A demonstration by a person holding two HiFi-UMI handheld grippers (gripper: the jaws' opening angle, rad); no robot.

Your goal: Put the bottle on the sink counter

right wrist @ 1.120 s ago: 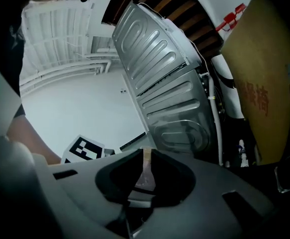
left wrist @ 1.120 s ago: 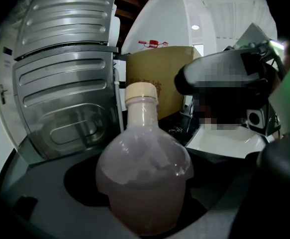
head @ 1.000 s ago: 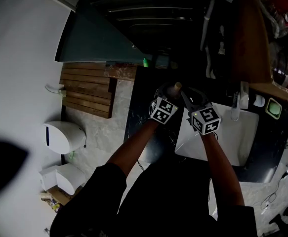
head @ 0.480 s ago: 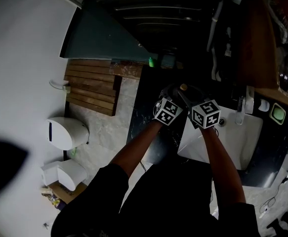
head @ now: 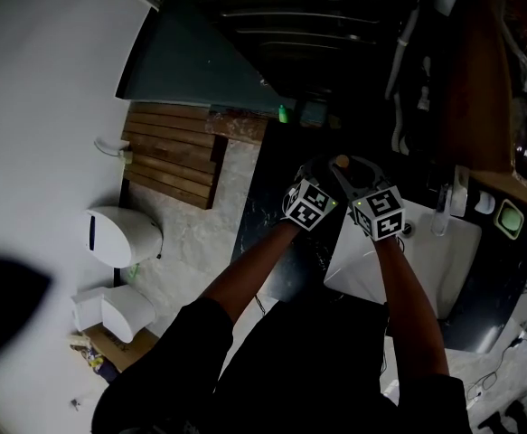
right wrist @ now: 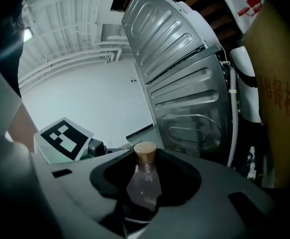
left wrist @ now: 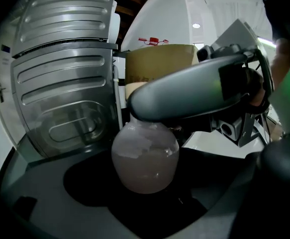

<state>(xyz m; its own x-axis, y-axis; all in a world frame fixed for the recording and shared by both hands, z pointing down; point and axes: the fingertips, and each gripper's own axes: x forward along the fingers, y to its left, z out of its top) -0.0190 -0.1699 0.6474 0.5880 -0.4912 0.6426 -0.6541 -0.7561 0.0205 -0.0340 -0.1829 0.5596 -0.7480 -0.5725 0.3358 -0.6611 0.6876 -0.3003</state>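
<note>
By sink (head: 448,265), corked bottle (right wrist: 144,183), prob. half-full, cloudy pinkish liquid (left wrist: 145,171)

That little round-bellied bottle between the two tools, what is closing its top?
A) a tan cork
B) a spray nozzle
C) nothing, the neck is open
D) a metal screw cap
A: the right gripper view shows the bottle with a tan cork plugged into the top of its narrow neck.
</note>
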